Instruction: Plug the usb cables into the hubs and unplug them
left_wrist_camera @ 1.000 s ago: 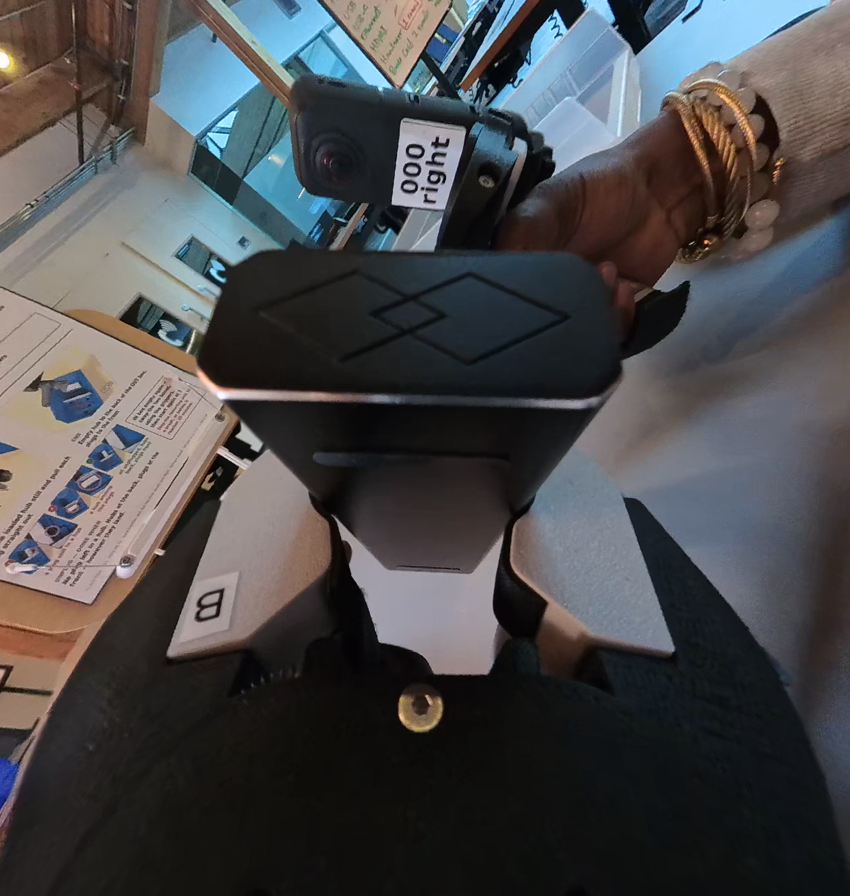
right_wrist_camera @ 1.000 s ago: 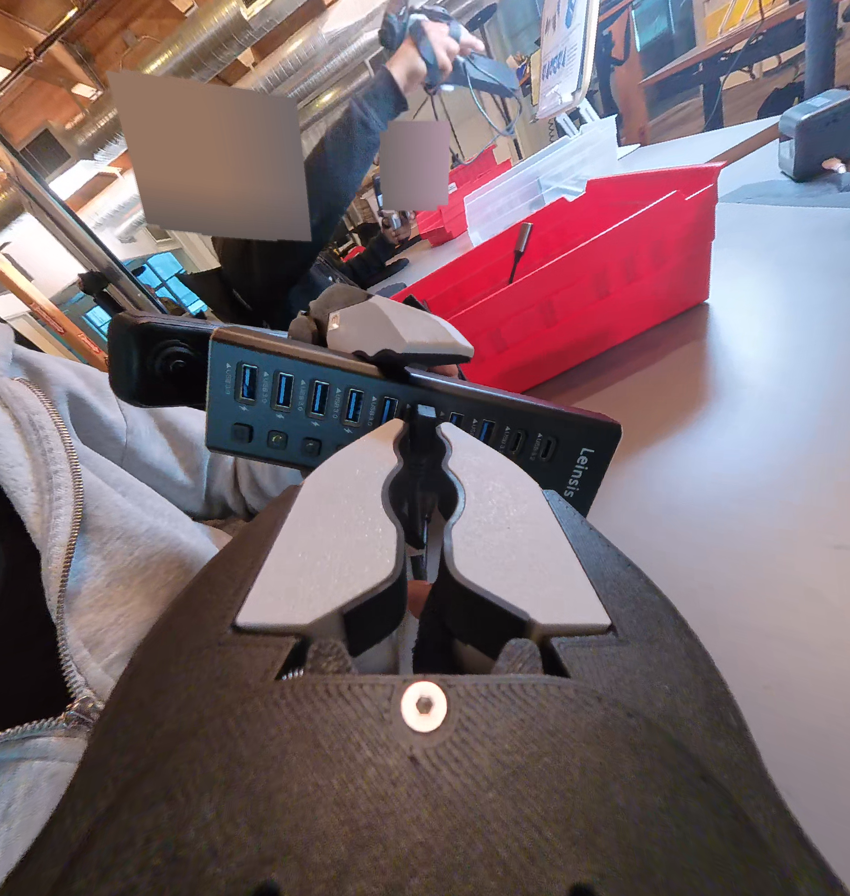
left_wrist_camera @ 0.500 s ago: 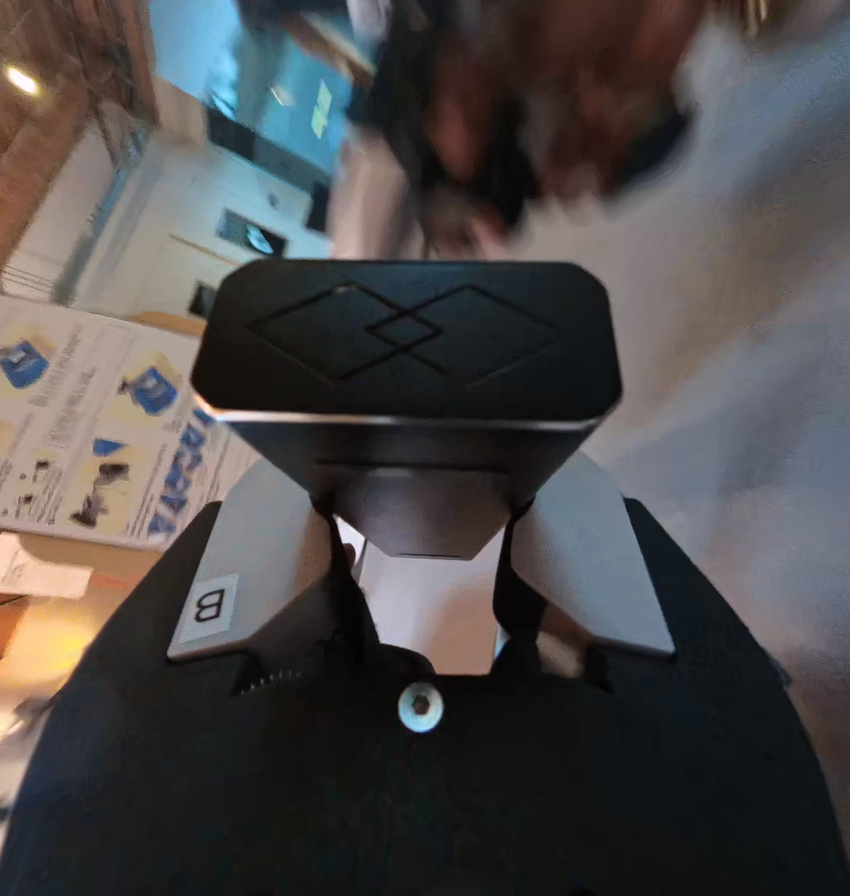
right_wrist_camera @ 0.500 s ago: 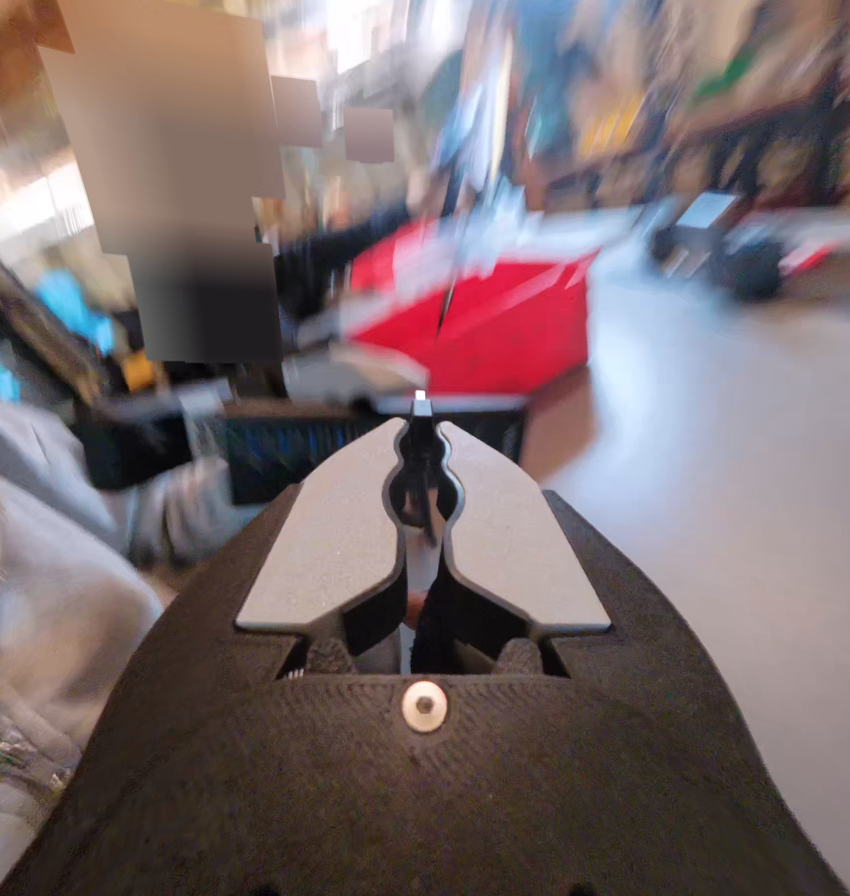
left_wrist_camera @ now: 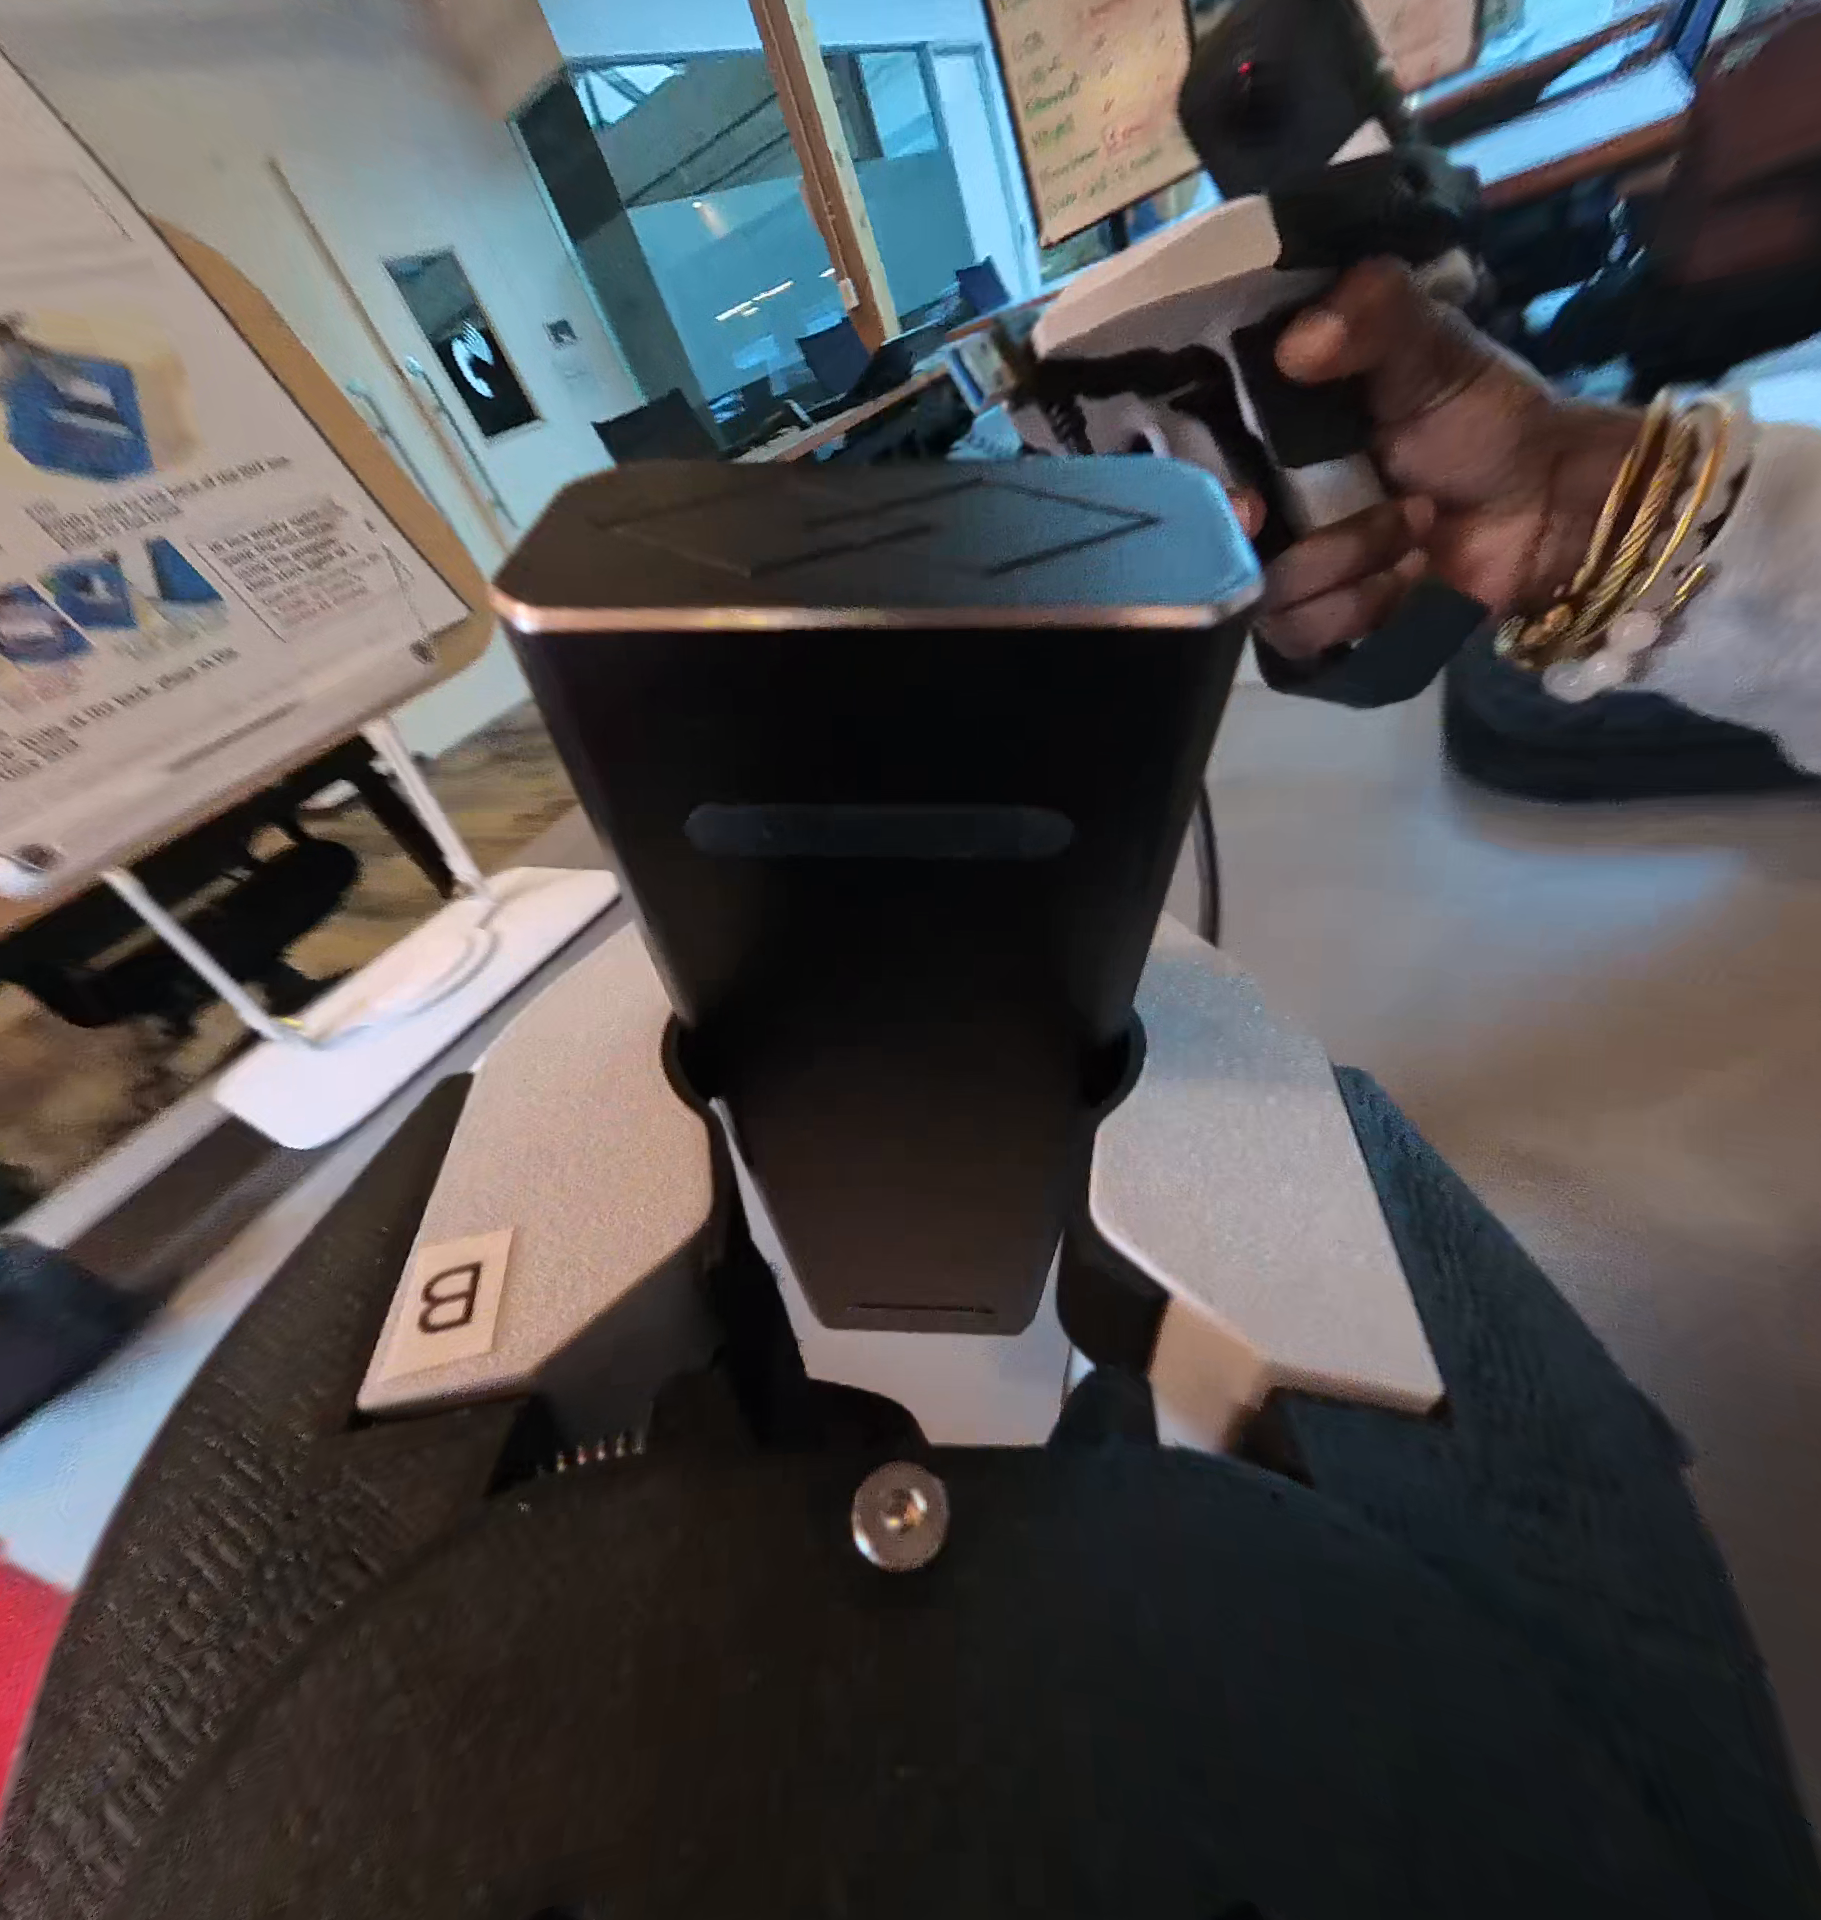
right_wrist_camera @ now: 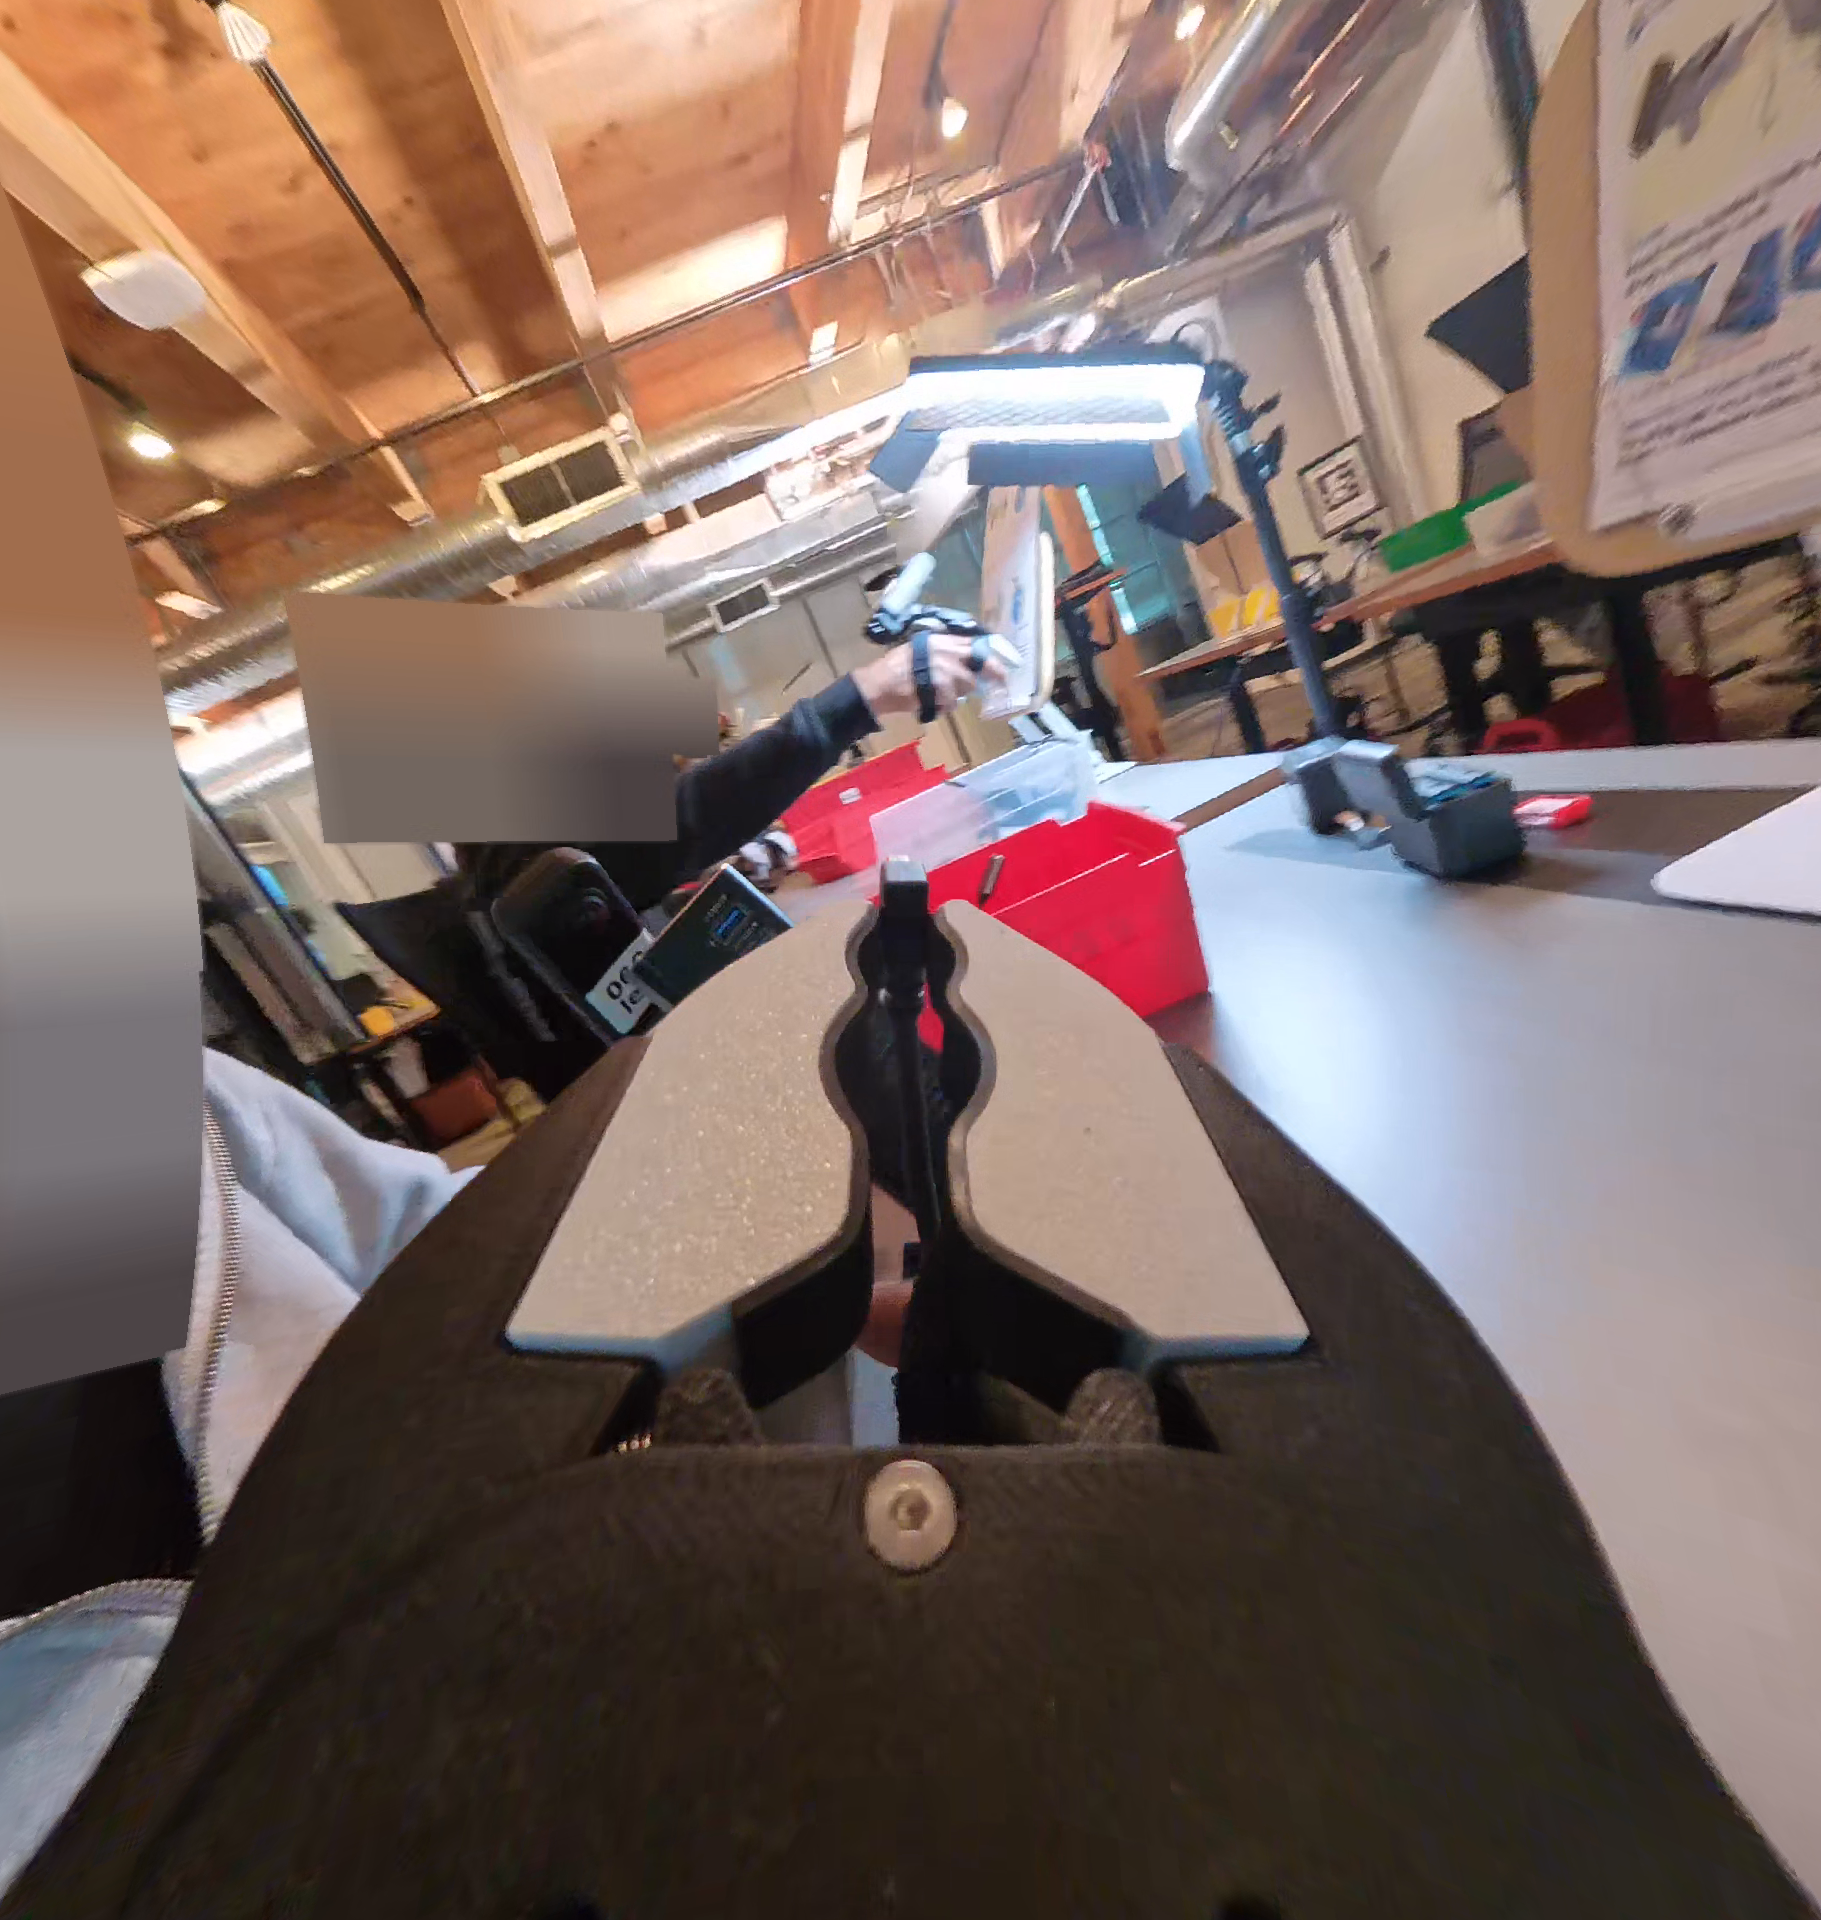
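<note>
A: In the left view, the left gripper (left_wrist_camera: 901, 1049) squeezes the black hub (left_wrist_camera: 875, 748) above the grey table (left_wrist_camera: 1508, 987).

B: In the right view, the right gripper (right_wrist_camera: 901, 914) pinches 1 usb cable (right_wrist_camera: 903, 904), unplugged. Next, I think, aim it at a port.

Bright indoor light w/ cool window glow upper centre; LED panel lamp (right_wrist_camera: 1051, 400) blows out, upper middle. Poster (left_wrist_camera: 106, 436) at left & frame edges smeared by motion blur, fisheye bending.
</note>
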The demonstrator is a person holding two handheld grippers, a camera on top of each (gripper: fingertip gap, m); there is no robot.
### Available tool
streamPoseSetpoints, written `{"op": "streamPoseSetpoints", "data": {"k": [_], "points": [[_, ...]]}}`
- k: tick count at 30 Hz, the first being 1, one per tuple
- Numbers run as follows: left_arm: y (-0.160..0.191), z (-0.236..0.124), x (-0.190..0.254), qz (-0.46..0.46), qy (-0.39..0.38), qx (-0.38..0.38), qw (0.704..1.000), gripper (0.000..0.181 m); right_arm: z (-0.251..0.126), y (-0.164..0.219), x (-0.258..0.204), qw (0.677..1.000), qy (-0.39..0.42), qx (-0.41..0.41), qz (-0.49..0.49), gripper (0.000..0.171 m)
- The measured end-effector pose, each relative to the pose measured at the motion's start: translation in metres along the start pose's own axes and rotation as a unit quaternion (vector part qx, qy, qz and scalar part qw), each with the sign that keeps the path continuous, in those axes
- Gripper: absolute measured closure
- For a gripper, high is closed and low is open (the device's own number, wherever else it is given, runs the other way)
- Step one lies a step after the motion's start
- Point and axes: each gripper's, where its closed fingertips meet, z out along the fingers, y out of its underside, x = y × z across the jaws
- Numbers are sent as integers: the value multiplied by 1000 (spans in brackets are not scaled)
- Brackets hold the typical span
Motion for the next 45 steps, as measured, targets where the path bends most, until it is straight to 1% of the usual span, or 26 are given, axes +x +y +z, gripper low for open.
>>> {"op": "streamPoseSetpoints", "data": {"k": [3, 6, 8, 11, 13, 16, 20, 21, 24, 26, 28, 29, 31, 34, 38, 42, 43, 45], "points": [[4, 0, 5, -77, 37, 3, 996, 110, -18, -27, -10, 997, 45, 21, -65, 163], [12, 2, 8, -101, 50, -10, 994, 110, -49, -73, -34, 981, 101, 73, -151, 163], [18, 4, 10, -94, 50, -22, 994, 110, -77, -105, -50, 961, 153, 103, -207, 163], [26, 7, 15, -90, 58, -40, 993, 110, -124, -142, -68, 919, 245, 127, -282, 163], [30, 9, 17, -88, 59, -47, 993, 110, -153, -155, -70, 897, 297, 124, -303, 163], [29, 9, 20, -83, 66, -41, 994, 110, -190, -162, -59, 866, 374, 110, -313, 163], [29, 9, 17, -91, 62, -41, 993, 110, -230, -168, -47, 835, 434, 125, -313, 163], [29, 9, 17, -93, 61, -41, 993, 110, -239, -168, -41, 833, 443, 130, -304, 163], [29, 9, 18, -89, 62, -37, 993, 110, -257, -155, -12, 843, 458, 126, -250, 163], [28, 9, 19, -81, 65, -36, 994, 110, -269, -140, 13, 852, 469, 116, -201, 163], [27, 9, 21, -70, 67, -34, 995, 110, -286, -119, 44, 846, 504, 88, -146, 163], [27, 9, 22, -64, 68, -33, 995, 110, -296, -107, 60, 836, 530, 65, -125, 163], [26, 9, 24, -57, 69, -31, 996, 109, -317, -86, 86, 805, 585, 14, -99, 163], [26, 9, 24, -54, 69, -31, 996, 110, -338, -61, 110, 765, 638, -61, -68, 161], [26, 9, 23, -58, 69, -30, 996, 110, -359, -47, 129, 713, 686, -132, -59, 158], [26, 9, 24, -53, 69, -29, 996, 110, -377, -36, 143, 661, 717, -215, -50, 157], [25, 9, 24, -52, 69, -29, 996, 110, -381, -34, 145, 647, 723, -238, -48, 154], [25, 9, 25, -50, 68, -30, 996, 110, -385, -33, 149, 628, 730, -266, -46, 143]]}}
